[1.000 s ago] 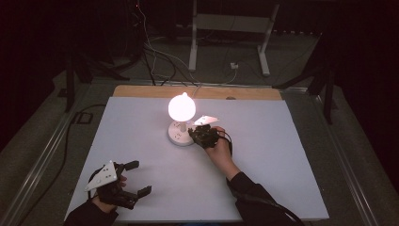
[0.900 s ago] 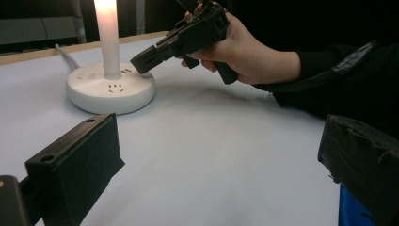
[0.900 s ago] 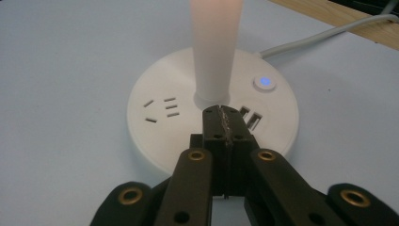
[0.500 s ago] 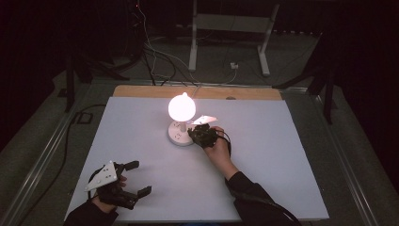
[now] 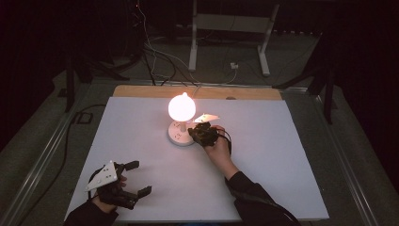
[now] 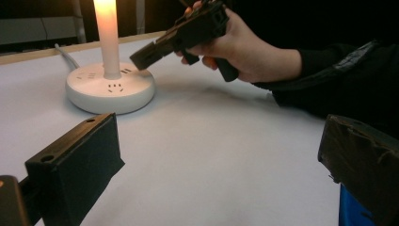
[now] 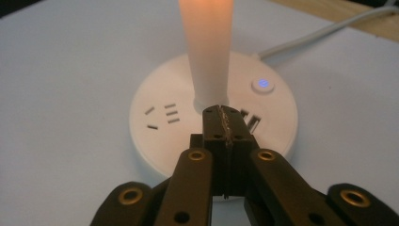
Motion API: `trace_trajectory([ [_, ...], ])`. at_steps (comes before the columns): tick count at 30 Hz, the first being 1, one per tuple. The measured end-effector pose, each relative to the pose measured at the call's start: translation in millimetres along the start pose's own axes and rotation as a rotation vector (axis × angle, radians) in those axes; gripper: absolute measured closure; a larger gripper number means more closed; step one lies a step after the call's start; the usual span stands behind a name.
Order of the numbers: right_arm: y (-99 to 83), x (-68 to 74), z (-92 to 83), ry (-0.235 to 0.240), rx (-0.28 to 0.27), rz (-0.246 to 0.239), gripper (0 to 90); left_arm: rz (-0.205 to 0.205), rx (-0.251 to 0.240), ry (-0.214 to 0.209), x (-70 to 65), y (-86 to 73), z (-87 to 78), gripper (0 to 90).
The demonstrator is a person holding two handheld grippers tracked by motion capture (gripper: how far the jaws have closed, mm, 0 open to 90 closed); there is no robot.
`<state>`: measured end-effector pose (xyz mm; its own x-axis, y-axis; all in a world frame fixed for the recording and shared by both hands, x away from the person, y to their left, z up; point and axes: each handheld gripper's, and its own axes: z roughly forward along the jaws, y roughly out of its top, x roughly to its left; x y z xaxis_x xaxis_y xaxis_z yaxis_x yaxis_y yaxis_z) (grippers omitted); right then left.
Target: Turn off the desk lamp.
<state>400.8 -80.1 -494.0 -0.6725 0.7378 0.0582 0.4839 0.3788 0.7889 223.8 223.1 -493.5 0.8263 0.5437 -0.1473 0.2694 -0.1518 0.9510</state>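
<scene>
Lamp base (image 7: 155,127) sits right under the right gripper (image 7: 225,123), whose jaws are pressed together on nothing, tips over the disc near its glowing stem (image 7: 207,52). A careless push could skid it or knock the stem. Left gripper (image 5: 134,178) waits well back, jaws apart.

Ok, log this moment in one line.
lamp: lit | right hand-held gripper: shut, over lamp base | left hand-held gripper: open, apart
</scene>
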Motion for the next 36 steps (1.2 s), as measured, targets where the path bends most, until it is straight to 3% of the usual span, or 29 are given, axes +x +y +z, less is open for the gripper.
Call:
trace_trajectory([
  [13,10.4,2.4,-12.9,0.000,-0.033,-0.009,89.9,0.008,0.005,0.000,-1.0,0.2,0.4,0.5],
  [36,-4.3,1.1,4.0,0.001,0.026,0.005,89.9,0.010,0.008,0.000,-1.1,0.1,0.6,0.5],
])
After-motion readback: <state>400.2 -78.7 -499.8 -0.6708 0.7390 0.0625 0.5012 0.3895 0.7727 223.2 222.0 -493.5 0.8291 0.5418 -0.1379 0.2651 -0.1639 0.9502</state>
